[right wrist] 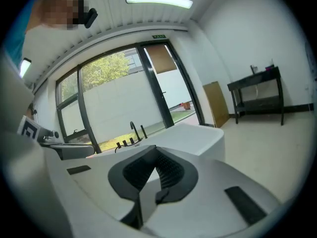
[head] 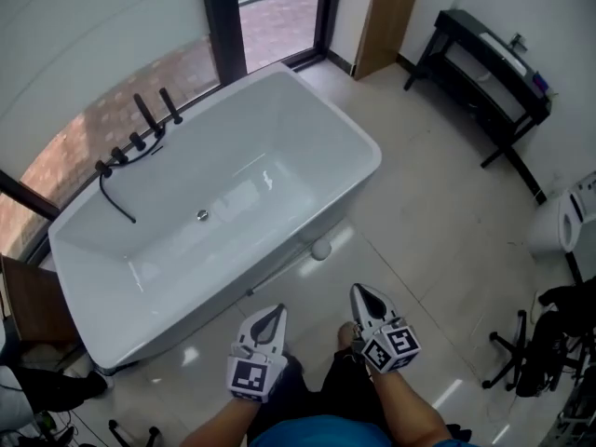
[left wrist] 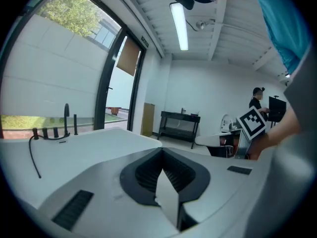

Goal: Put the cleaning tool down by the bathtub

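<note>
lying on the floor [head: 419, 231] against the bathtub [head: 335, 110] wall, at 12 o'clock of the left gripper [head: 274, 311] and right gripper [head: 361, 292], both clenched on nothing, the long-handled cleaning tool [head: 318, 250] looks light and stiff, likely best pinched mid-shaft.

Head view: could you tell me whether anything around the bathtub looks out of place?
Only the pale long-handled cleaning tool lying on the glossy tiled floor beside the white rectangular bathtub; nothing looks spilled or damaged.
</note>
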{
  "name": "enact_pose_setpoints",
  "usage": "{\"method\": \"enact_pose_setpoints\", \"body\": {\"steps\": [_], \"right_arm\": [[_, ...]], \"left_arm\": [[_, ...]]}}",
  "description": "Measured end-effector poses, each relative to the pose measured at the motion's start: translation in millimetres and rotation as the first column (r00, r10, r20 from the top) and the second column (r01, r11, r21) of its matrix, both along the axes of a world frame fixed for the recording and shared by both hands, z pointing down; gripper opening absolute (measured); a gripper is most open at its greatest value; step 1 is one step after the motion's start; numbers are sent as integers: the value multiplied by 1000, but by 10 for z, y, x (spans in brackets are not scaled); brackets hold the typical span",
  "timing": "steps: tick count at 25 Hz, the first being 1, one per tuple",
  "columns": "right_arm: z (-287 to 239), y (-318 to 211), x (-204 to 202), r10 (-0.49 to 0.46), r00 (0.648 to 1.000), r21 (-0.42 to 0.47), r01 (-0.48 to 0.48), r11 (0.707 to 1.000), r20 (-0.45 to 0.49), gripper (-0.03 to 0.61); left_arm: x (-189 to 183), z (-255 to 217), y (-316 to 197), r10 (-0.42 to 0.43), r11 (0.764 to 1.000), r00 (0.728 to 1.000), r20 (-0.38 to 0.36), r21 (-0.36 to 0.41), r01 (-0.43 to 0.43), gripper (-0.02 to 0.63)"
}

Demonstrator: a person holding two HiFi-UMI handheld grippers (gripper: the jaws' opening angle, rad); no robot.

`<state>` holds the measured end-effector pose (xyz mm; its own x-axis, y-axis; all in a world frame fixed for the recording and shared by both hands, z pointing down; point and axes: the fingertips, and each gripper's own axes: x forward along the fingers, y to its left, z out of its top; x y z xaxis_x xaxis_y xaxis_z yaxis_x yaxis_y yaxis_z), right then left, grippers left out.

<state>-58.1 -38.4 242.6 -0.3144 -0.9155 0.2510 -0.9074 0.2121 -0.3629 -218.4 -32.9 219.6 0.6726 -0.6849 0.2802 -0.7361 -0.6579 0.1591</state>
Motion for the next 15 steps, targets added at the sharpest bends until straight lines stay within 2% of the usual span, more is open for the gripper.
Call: {"method": "enact_pose_setpoints", "body": {"steps": [4,8,12,15], "right_arm": [[-906,445,281,52,996,96,-45,994,-71,12],[-1581,924,487,32,990,177,-7,984,-137,12],[-1982,1420,789,17,982,240,29,970,-188,11],[-2151,1755,979,-4,972,255,66,965,-236,11]], "left_arm": [[316,-702,276,73,995,997,16,70,-73,-2],[781,-1289,624,87,989,995,-43,120,-81,-2],[1314,-1785,1072,86,977,993,-80,203,-68,-2],[1691,-2011,1423,96,965,992,-88,252,-71,-2]]}}
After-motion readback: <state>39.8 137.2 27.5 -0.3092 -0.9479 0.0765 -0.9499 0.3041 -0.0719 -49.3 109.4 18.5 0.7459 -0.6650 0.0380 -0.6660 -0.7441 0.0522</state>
